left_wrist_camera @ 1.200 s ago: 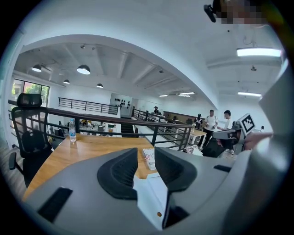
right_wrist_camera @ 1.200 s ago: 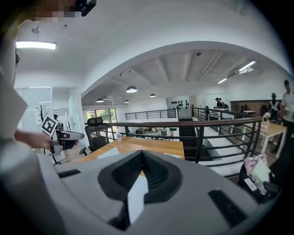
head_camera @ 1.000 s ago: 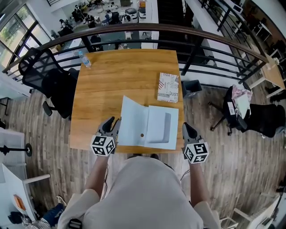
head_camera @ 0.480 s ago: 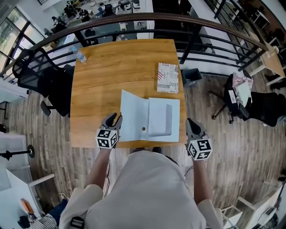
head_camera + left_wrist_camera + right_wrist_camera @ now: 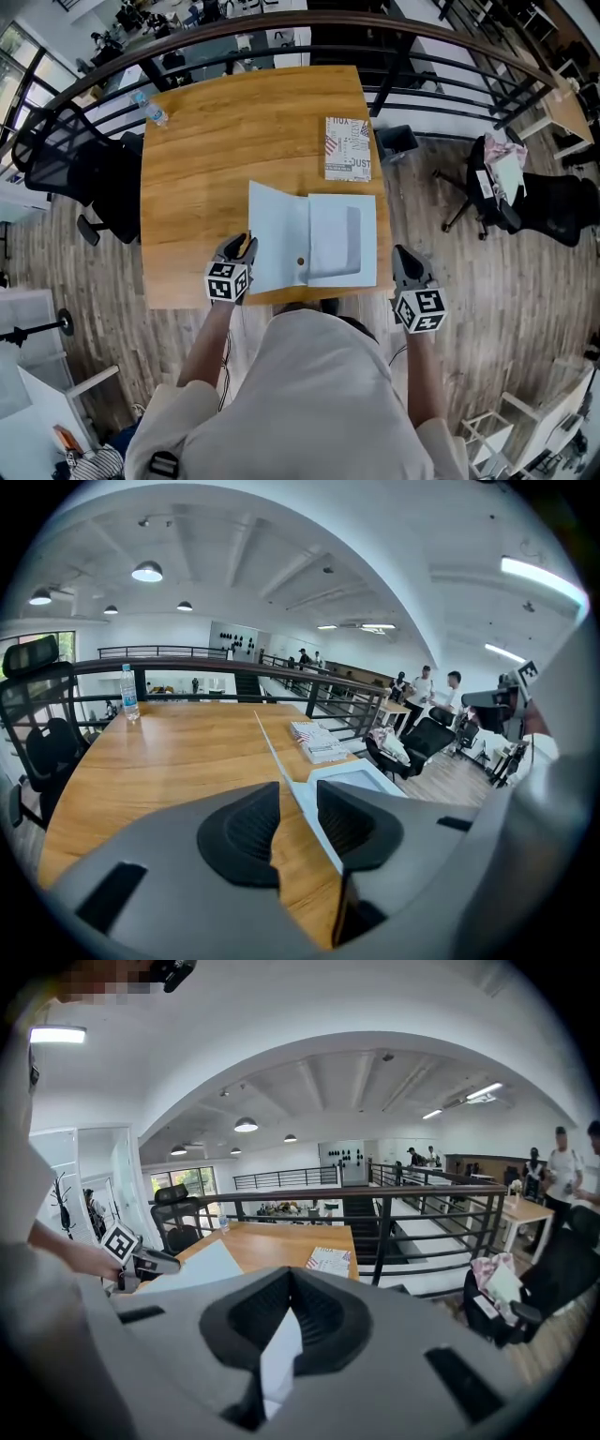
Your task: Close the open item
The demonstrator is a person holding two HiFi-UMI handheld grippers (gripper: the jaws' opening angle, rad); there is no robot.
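Two grippers out, one on each side of the pale blue box [image 5: 342, 246], which lay open at the near edge of the wooden desk [image 5: 206, 159]. Its lid [image 5: 275, 234] stood tilted up on the left, joined along the tray's side. My left gripper [image 5: 242, 247] sat at the lid's outer edge, by the near corner. Its jaws were apart with the thin edge running between the pads; wood showed in the gap, so no squeeze. My right gripper [image 5: 401, 255] hung off the desk's right side, near the box and apart from it, jaws closed tip to tip, gripping nothing. Farther back lay a printed packet [image 5: 348, 148], flat, near the right edge. A water bottle [image 5: 150, 108] stood at the far left corner.
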